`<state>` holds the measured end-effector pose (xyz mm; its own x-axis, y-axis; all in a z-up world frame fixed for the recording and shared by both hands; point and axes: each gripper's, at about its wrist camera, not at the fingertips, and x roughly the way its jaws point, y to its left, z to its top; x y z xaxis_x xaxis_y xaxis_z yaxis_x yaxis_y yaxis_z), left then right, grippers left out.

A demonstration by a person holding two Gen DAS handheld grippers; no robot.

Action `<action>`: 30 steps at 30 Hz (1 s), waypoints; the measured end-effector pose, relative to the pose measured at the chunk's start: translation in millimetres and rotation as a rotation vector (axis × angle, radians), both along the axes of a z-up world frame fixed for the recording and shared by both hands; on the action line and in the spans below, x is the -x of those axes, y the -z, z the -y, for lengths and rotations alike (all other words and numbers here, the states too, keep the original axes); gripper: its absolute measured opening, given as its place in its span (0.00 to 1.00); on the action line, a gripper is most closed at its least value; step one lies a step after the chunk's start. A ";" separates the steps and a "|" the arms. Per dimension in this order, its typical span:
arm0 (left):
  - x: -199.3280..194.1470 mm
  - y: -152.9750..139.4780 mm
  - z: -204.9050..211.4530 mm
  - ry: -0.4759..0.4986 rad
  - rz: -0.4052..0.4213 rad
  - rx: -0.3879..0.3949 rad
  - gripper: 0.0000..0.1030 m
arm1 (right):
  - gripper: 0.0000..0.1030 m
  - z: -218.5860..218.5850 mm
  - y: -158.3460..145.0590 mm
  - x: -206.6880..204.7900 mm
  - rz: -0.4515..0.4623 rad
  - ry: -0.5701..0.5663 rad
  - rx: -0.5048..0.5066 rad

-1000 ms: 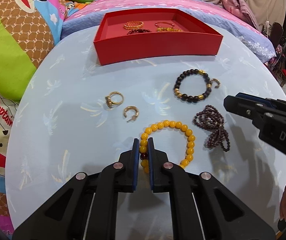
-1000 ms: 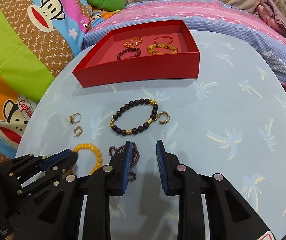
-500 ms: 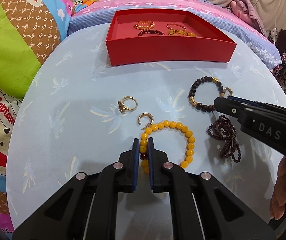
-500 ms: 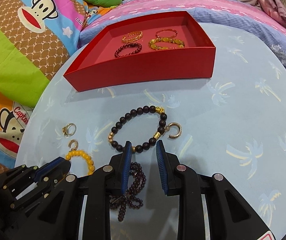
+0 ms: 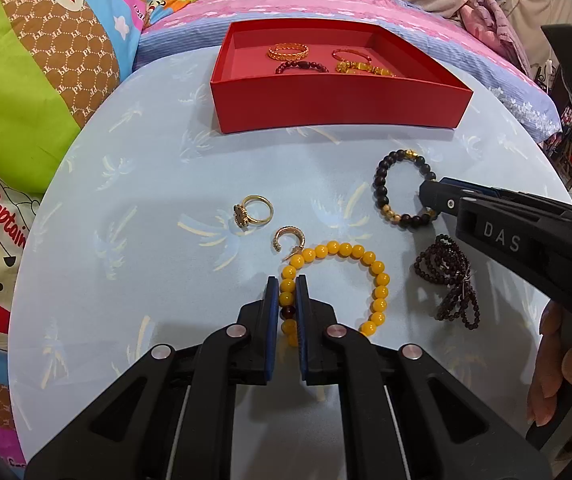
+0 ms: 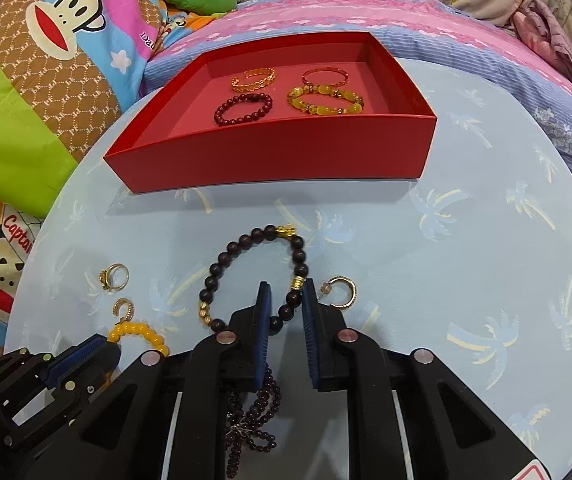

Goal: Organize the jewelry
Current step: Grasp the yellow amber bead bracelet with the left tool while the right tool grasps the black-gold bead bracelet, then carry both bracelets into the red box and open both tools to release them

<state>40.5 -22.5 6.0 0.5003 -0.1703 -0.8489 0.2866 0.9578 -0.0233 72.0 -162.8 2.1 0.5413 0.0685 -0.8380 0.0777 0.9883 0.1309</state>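
My left gripper is shut on the yellow bead bracelet, which rests on the pale blue round table. My right gripper is open, its jaws on either side of the near arc of the black and gold bead bracelet, which also shows in the left wrist view. A dark purple bead string lies under the right gripper. A red tray at the back holds several bracelets.
A gold ring and a gold hoop earring lie left of the yellow bracelet. A second gold hoop earring lies right of my right gripper. Patterned bedding surrounds the table.
My right gripper moved forward from over the purple bead string until its open jaws straddle the black bracelet. My left gripper stayed shut on the yellow bracelet and shifted with it slightly.
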 end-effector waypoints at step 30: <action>-40.7 -92.4 28.2 0.082 0.134 0.138 0.07 | 0.07 35.2 -99.3 -7.8 0.190 0.030 -0.040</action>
